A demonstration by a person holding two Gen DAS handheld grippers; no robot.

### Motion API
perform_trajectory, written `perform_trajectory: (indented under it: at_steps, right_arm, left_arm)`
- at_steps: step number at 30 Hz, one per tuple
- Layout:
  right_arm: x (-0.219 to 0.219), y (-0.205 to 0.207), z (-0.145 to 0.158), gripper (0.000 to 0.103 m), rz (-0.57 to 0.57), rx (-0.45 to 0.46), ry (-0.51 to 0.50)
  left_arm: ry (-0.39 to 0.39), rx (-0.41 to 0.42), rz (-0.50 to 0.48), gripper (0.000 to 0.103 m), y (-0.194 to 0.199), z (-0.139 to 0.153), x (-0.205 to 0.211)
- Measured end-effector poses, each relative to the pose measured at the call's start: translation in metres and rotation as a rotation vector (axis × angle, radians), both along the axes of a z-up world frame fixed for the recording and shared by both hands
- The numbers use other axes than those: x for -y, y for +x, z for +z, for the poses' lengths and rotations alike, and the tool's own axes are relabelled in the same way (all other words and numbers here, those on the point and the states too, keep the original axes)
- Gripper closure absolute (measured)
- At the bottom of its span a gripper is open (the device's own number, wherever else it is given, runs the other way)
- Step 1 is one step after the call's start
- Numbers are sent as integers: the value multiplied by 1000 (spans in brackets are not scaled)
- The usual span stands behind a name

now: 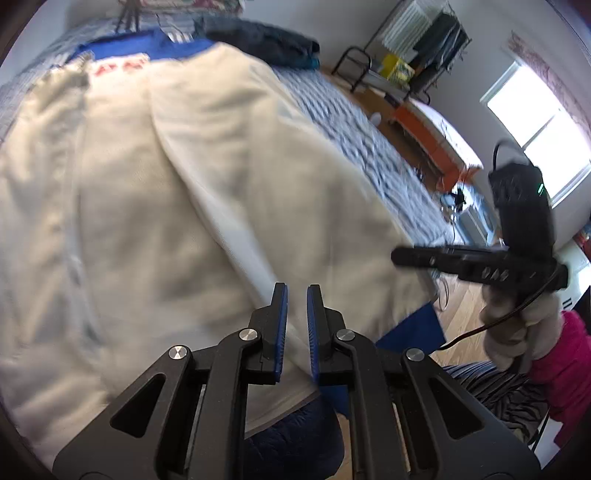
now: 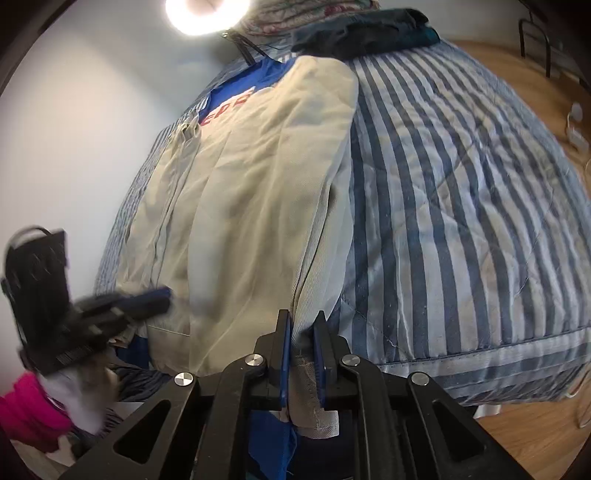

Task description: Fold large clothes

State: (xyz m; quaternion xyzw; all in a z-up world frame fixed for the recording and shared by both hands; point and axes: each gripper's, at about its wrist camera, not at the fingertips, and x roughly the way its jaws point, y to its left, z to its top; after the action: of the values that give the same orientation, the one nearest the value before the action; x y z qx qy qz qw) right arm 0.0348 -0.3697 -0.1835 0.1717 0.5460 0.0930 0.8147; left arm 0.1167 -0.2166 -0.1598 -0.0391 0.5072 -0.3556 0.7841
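Observation:
A large cream jacket with blue trim and red lettering lies lengthwise on the striped bed; it also shows in the right wrist view. My left gripper hovers over the jacket's near hem with its jaws slightly apart and nothing between them; it shows blurred in the right wrist view. My right gripper is shut on the jacket's near right hem edge, which hangs between the pads. The right gripper also shows in the left wrist view.
The blue-and-white striped quilt covers the bed. Folded dark clothes lie at the far end. A clothes rack, an orange bench and a wooden floor are to the right. A wall is on the left.

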Motion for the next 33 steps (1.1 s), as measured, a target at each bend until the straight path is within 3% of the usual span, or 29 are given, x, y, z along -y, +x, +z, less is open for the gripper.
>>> perform_trajectory:
  at_steps: [4, 7, 18, 25, 29, 33]
  right_arm:
    - [-13, 1, 11, 95, 13, 32, -61]
    - [-34, 2, 25, 95, 65, 82, -172]
    - [-152, 4, 54, 95, 385, 244, -487]
    - [-235, 19, 33, 95, 589, 254, -512]
    - [-267, 34, 0, 95, 657, 185, -464]
    - [-266, 47, -22, 90, 655, 75, -355]
  left_arm:
    - [-32, 18, 66, 95, 6, 21, -29]
    - [-63, 28, 126, 95, 9, 35, -56]
    - [-143, 69, 290, 95, 17, 62, -134]
    - [-187, 93, 391, 95, 13, 71, -183]
    - [-191, 87, 450, 95, 13, 67, -207]
    - [-180, 61, 467, 95, 10, 54, -217]
